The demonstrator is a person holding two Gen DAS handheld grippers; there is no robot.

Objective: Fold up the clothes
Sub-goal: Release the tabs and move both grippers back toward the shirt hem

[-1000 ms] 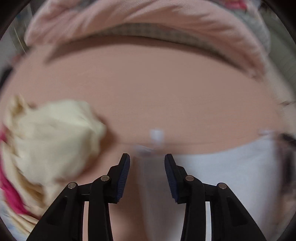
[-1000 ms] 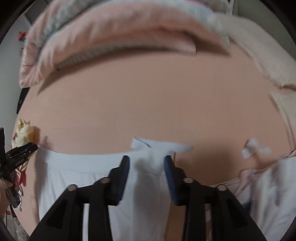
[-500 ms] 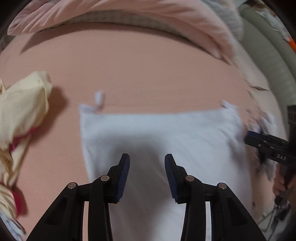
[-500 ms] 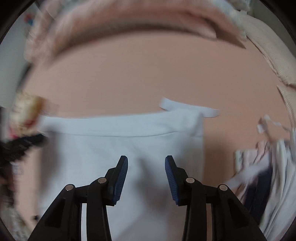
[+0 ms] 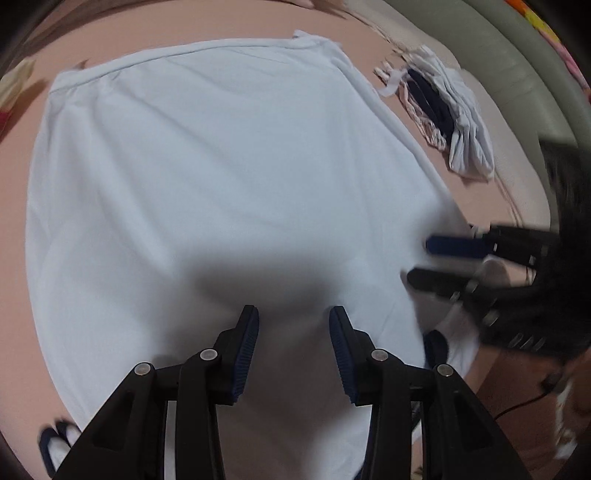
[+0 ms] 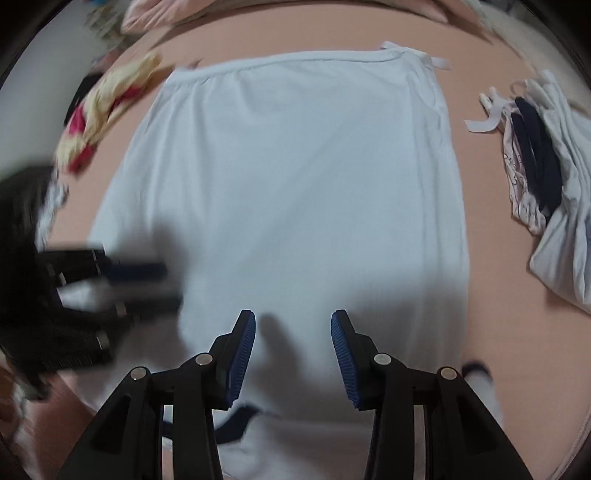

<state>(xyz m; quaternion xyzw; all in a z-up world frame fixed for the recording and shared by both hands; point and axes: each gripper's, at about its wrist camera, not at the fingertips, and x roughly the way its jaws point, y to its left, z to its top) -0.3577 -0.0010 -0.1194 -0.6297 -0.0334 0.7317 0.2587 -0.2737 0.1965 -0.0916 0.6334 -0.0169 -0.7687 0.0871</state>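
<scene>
A pale blue-white shirt (image 5: 221,166) lies spread flat on the pink bed sheet (image 5: 14,258), hem at the far side; it also shows in the right wrist view (image 6: 295,166). Its navy-trimmed collar (image 6: 236,424) and sleeve cuff (image 5: 55,443) are at the near edge. My left gripper (image 5: 293,354) is open and empty above the shirt's near middle. My right gripper (image 6: 293,354) is open and empty above the near part too. Each gripper appears blurred in the other's view, the right (image 5: 454,262) and the left (image 6: 136,284).
A folded pile of white and navy clothes (image 6: 546,177) lies on the right of the sheet, also in the left wrist view (image 5: 450,122). A crumpled yellow and red garment (image 6: 107,103) lies at the left. Pink bedding (image 6: 155,14) is at the far edge.
Both grippers have pulled back from the shirt's far hem toward the collar end, staying open. The whole shirt now lies spread in view.
</scene>
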